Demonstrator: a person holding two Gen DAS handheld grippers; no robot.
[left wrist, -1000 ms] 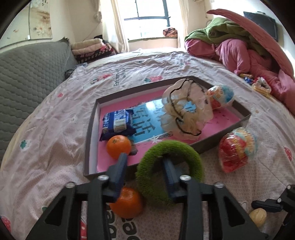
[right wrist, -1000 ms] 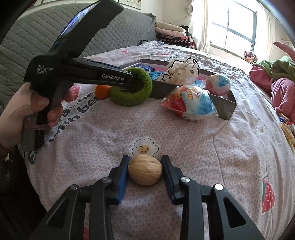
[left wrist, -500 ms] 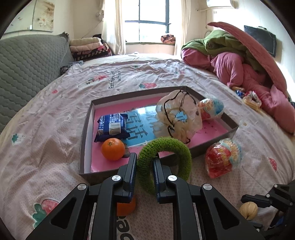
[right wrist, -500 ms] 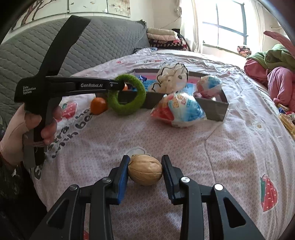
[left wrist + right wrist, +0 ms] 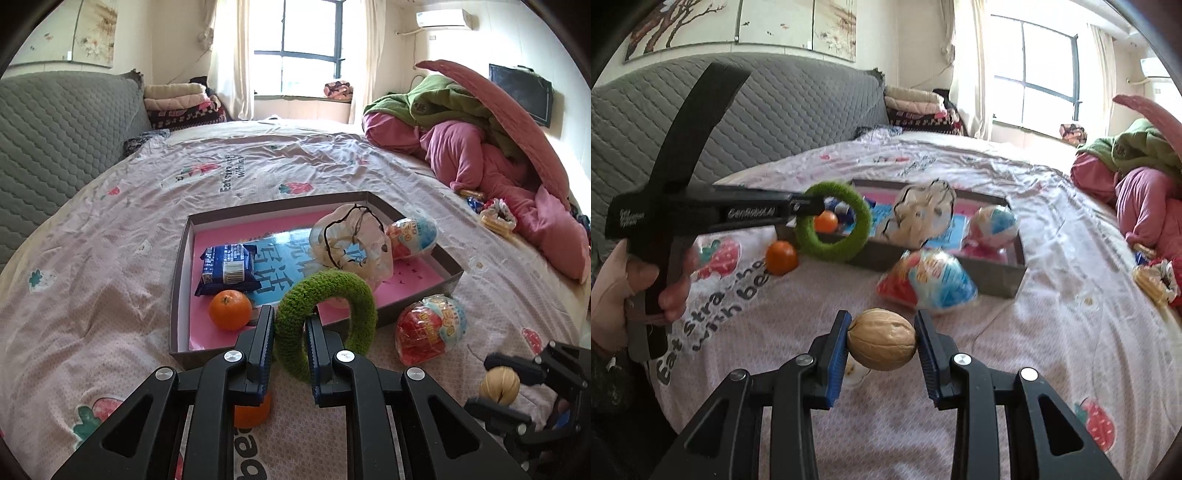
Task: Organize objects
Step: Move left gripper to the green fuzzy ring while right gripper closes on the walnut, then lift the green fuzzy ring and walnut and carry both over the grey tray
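Green and fuzzy, the ring (image 5: 325, 317) is pinched through its near rim by the left gripper (image 5: 290, 332), whose jaws are closed tight on it, and it hangs clear of the bedsheet (image 5: 110, 258) just before the near wall of the grey tray (image 5: 177, 288). The right gripper (image 5: 882, 343) clamps a walnut (image 5: 882, 342) between its blue pads, also raised off the sheet, nearer than the tray.

Both pickups look done; the step in hand is the carry toward the tray. Inside it already lie an orange (image 5: 229, 309), a blue snack pack (image 5: 229, 268), a netted bundle (image 5: 351, 246) and a wrapped egg toy (image 5: 412, 236). Next, each load must clear the wall and come down on a free pink patch. A second orange (image 5: 781, 257) and another wrapped toy (image 5: 929, 282) wait outside.
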